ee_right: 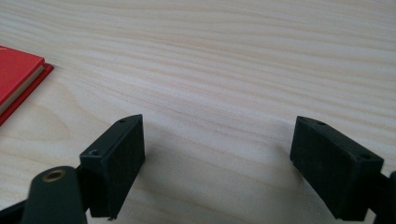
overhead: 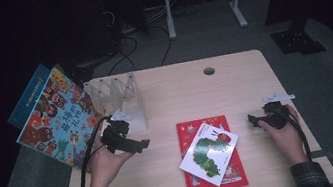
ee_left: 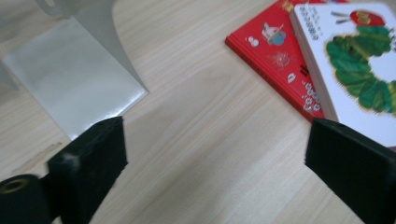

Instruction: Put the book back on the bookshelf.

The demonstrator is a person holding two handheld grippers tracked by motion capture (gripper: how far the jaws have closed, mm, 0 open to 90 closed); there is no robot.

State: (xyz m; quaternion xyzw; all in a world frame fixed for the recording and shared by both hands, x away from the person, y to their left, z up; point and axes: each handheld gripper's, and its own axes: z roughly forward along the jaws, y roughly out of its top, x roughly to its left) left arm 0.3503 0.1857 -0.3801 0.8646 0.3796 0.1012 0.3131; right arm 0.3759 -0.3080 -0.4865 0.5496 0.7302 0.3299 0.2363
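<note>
Seen from above: wooden table point(overhead: 249, 85) with white caterpillar book point(overhead: 209, 153) lying askew on top of red book point(overhead: 196, 182), near the front edge. Left gripper point(overhead: 138, 145) just left of them, right gripper point(overhead: 254, 121) well to their right, both off the books. Clear folding rack point(overhead: 117, 101) behind the left gripper; colourful books point(overhead: 54, 119) overhanging the table's left edge. Closer in, left gripper view: jaws wide apart over bare wood, red book point(ee_left: 275, 60) and caterpillar book point(ee_left: 355, 70) ahead, rack base point(ee_left: 70, 84) alongside. Right gripper view: jaws likewise spread, empty, red book corner point(ee_right: 18, 79) at far left
</note>
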